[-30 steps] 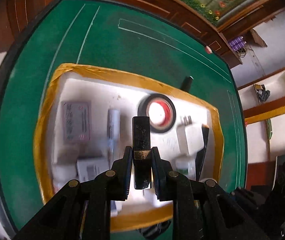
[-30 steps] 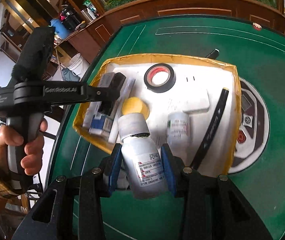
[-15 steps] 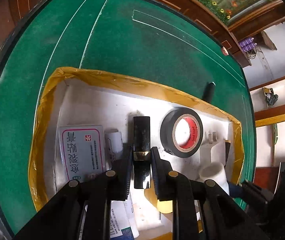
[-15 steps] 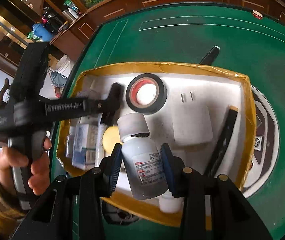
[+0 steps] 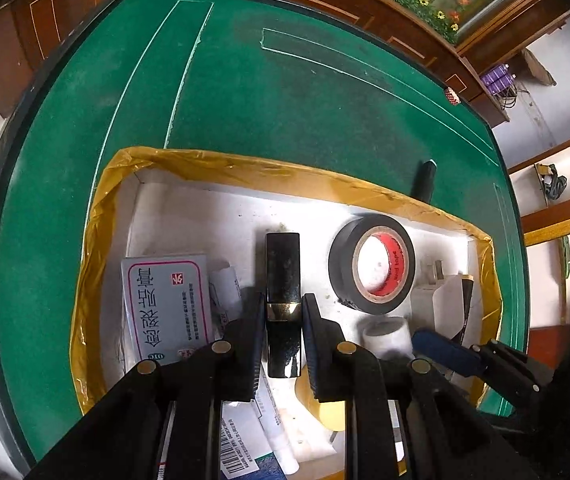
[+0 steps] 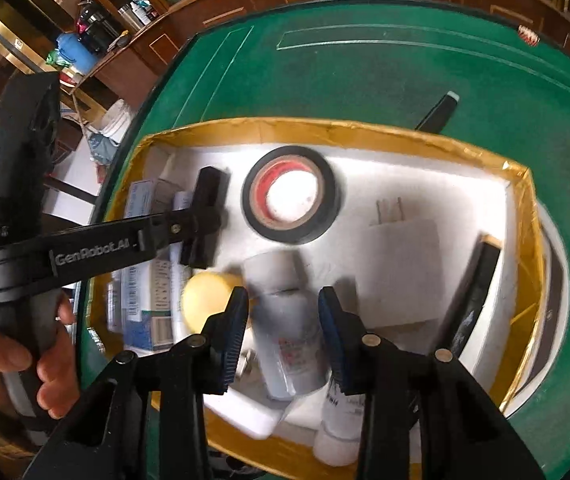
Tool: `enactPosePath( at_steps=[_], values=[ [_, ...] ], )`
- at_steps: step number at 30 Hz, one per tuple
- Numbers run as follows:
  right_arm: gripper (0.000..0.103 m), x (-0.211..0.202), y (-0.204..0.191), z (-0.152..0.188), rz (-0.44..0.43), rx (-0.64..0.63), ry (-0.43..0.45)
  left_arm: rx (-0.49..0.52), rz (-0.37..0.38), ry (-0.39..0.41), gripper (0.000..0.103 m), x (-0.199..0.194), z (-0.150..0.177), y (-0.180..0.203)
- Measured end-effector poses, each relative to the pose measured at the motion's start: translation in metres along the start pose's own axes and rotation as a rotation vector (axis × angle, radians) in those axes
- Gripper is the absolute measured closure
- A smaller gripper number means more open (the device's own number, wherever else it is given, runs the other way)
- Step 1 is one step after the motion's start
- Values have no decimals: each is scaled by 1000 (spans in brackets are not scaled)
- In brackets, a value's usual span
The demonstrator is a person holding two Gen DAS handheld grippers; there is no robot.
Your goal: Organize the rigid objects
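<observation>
A white box with yellow-taped rim (image 5: 245, 168) (image 6: 325, 128) sits on the green table. My left gripper (image 5: 283, 320) is shut on a black lipstick tube with a gold band (image 5: 282, 280) (image 6: 205, 216) and holds it low inside the box. My right gripper (image 6: 283, 320) is open over the box. A white pill bottle (image 6: 285, 320) lies between its spread fingers, blurred; its cap shows in the left wrist view (image 5: 387, 338). I cannot tell whether the fingers still touch it.
In the box lie a black tape roll (image 5: 373, 264) (image 6: 291, 194), a white charger (image 6: 401, 272), a black comb (image 6: 469, 296), a yellow lid (image 6: 205, 300), medicine packets (image 5: 165, 304) and another white bottle (image 6: 339, 424). A black pen (image 5: 425, 180) (image 6: 439, 114) lies on the table behind the box.
My right gripper has opened and the white pill bottle has dropped down into the box. My left gripper has moved lower into the box with the lipstick tube.
</observation>
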State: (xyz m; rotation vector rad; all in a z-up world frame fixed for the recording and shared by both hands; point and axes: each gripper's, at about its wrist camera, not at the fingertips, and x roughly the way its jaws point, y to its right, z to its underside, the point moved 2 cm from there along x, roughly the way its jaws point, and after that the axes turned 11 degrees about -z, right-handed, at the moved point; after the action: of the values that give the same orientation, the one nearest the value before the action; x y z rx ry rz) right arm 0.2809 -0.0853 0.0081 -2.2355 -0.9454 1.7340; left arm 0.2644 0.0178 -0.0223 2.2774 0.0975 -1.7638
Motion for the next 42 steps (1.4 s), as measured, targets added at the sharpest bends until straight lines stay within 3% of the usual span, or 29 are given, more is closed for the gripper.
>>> enactPosePath(
  at_steps=[13,16,17,21,25,30,34,37,42],
  values=[
    [70,-29,-8,23,-15,-16,71,39,-51,30,84,-10,14,12],
    [60,-40,-12,33,-8,-18,87,46,-56,45,83,-16,19,17],
    [53,-42,-12,35,-7,-17,93,47,-57,51,83,-19,21,18],
    [49,-50,-16,50,-3,-28,102,58,-60,73,83,-30,29,25],
    [46,-54,-19,64,0,-41,100,70,-78,106,72,-42,37,32],
    [44,-63,-15,81,-6,-39,99,70,-94,136,69,-54,48,36],
    [39,-72,-13,91,-20,-35,109,52,-126,208,42,-72,61,34],
    [33,-79,-14,101,-32,-29,121,62,-147,253,39,-86,73,34],
    [22,-86,-12,113,-40,-15,136,30,-148,253,39,-102,93,25]
  ],
)
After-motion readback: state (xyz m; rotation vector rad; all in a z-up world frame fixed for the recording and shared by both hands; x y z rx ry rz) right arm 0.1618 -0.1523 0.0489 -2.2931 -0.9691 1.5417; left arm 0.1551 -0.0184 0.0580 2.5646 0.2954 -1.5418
